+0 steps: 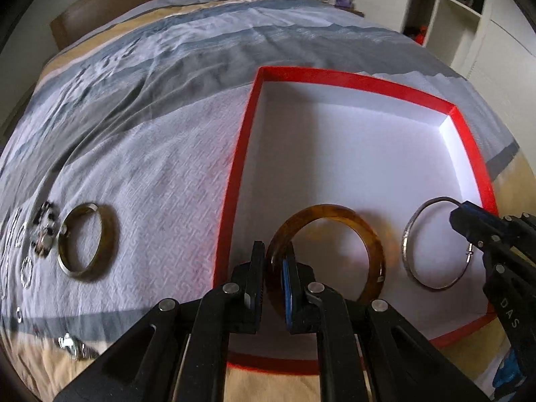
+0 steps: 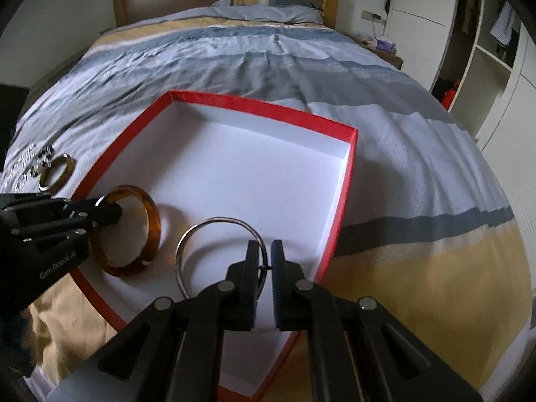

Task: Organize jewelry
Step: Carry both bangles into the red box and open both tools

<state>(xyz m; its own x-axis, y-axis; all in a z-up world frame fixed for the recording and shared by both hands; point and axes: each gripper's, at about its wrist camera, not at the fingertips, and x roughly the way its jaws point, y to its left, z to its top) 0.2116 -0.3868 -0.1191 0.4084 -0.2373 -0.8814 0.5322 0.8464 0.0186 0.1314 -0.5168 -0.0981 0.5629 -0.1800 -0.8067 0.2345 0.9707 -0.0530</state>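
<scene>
Left gripper [image 1: 272, 284] fills the bottom of the left wrist view, jaws pinched on the near rim of the amber bangle [image 1: 335, 214], which stands tilted inside the red box [image 1: 234, 174], low over the white floor; contact with the floor can't be told. Silver bangle [image 1: 410, 231] just beside it in the box, held at its right edge by the right gripper [image 1: 469, 221]. Outside on the bedspread [image 1: 150, 150], left of the box: a green-gold bangle [image 1: 107, 234], a beaded piece [image 1: 43, 231] touching it, small rings further left, a silver item [image 1: 75, 346] near the bottom edge.

Right wrist view: right gripper [image 2: 264, 268] clamps the silver bangle [image 2: 182, 244] at its clasp, ring upright in the box [image 2: 348, 167]. Amber bangle [image 2: 152, 214] to its left, gripped by the left gripper [image 2: 110, 214]. Green-gold bangle [image 2: 67, 167] and beaded piece [image 2: 42, 159] out on the bed.

Progress guess: two bangles in the box, not yet released; several pieces left outside. Roughly early-to-mid.
</scene>
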